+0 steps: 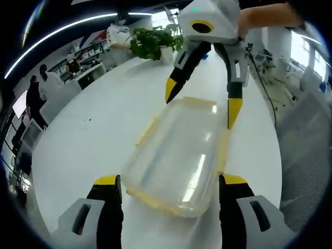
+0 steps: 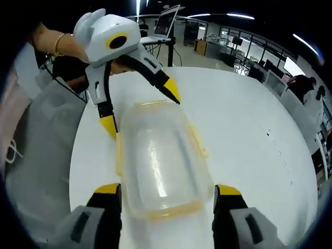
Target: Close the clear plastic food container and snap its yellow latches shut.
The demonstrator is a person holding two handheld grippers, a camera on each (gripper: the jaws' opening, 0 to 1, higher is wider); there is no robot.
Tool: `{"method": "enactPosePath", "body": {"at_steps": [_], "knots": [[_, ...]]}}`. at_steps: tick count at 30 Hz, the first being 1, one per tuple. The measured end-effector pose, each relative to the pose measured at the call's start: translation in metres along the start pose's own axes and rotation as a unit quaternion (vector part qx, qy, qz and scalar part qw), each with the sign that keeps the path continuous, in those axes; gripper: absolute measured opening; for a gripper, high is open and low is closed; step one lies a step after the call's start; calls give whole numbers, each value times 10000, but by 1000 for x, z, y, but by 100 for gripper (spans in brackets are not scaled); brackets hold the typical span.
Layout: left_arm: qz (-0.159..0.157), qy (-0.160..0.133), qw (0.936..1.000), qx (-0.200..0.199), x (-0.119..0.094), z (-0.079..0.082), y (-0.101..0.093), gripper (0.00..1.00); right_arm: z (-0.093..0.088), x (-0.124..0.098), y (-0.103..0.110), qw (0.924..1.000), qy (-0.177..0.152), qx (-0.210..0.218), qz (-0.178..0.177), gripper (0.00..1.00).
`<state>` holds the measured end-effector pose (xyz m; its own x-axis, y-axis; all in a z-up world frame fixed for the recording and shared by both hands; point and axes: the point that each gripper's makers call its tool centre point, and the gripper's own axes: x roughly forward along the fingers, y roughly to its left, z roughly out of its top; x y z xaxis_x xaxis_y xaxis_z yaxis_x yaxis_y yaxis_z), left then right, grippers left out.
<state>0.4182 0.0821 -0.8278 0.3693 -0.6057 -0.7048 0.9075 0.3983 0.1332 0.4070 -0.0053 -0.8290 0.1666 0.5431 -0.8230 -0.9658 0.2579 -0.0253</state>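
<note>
A clear plastic food container [image 1: 179, 155] lies on the white table [image 1: 93, 140] with its lid resting on top. Pale yellow latches [image 1: 146, 129] stick out along its sides and ends. My left gripper [image 1: 170, 180] is open, its yellow-tipped jaws standing either side of the container's near end. My right gripper [image 1: 202, 101] is open over the far end. In the right gripper view the same container [image 2: 161, 155] lies between the jaws of my right gripper [image 2: 167, 189], with a side latch [image 2: 199, 145] flared outward and my left gripper [image 2: 141, 110] open at the opposite end.
A potted green plant [image 1: 153, 41] stands at the table's far end. People stand by desks [image 1: 49, 85] to the left. A laptop [image 2: 166, 23] sits beyond the table. A hand with a bracelet [image 2: 57, 44] holds the left gripper. The table edge [image 2: 78, 155] runs close to the container.
</note>
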Motion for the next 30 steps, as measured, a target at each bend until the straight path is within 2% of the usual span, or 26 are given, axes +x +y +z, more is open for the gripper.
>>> {"method": "enactPosePath", "body": {"at_steps": [1, 2, 13, 18, 30], "knots": [[-6, 19, 10000, 20, 1, -1, 0, 74, 0, 0, 0, 10000, 13, 1, 18, 71], [28, 188, 9997, 135, 2, -6, 2, 72, 0, 1, 0, 10000, 32, -4, 50, 71], [-87, 216, 9997, 75, 8, -7, 20, 72, 7, 6, -14, 10000, -39, -14, 72, 71], [-83, 285, 9995, 74, 11, -6, 31, 72, 11, 10, -27, 10000, -2, -14, 58, 71], [-23, 246, 9997, -51, 17, -4, 60, 72, 21, 18, -54, 9999, 17, -69, 118, 71]]}}
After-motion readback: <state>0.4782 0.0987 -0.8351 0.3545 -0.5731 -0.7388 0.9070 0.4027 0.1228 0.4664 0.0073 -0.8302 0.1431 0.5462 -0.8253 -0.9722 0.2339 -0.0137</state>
